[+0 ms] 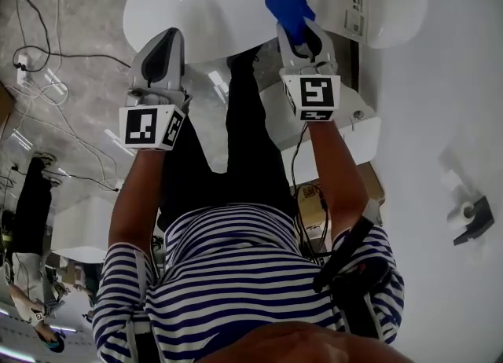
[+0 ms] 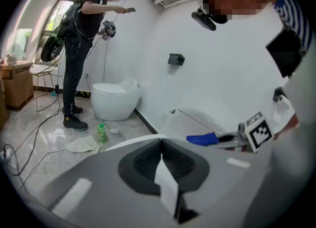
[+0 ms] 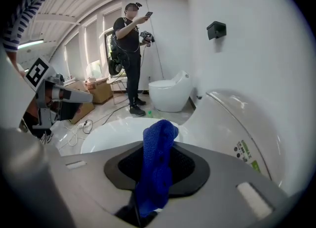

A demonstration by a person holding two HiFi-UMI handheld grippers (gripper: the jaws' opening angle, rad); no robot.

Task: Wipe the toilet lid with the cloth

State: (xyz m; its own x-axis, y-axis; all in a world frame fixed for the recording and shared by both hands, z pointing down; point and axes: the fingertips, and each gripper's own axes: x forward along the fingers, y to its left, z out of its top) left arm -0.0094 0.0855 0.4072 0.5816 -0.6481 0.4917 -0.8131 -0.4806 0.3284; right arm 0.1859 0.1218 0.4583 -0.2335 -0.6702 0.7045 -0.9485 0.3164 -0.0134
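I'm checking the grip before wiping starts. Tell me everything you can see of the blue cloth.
The blue cloth is a small, nubby, knit-looking rag bunched into a thick fold. The right tongs are shut on one end; the free, rounded end sticks out past their tips. It hangs over the white toilet, beside the raised lid. Only the tongs clearly touch it.

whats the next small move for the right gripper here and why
Probably swing the right gripper sideways toward the raised toilet lid until the blue cloth meets its face. The gripper is shut on the cloth, which sticks out past the jaws, but in the right gripper view the lid sits off to the right, seemingly not yet touched.
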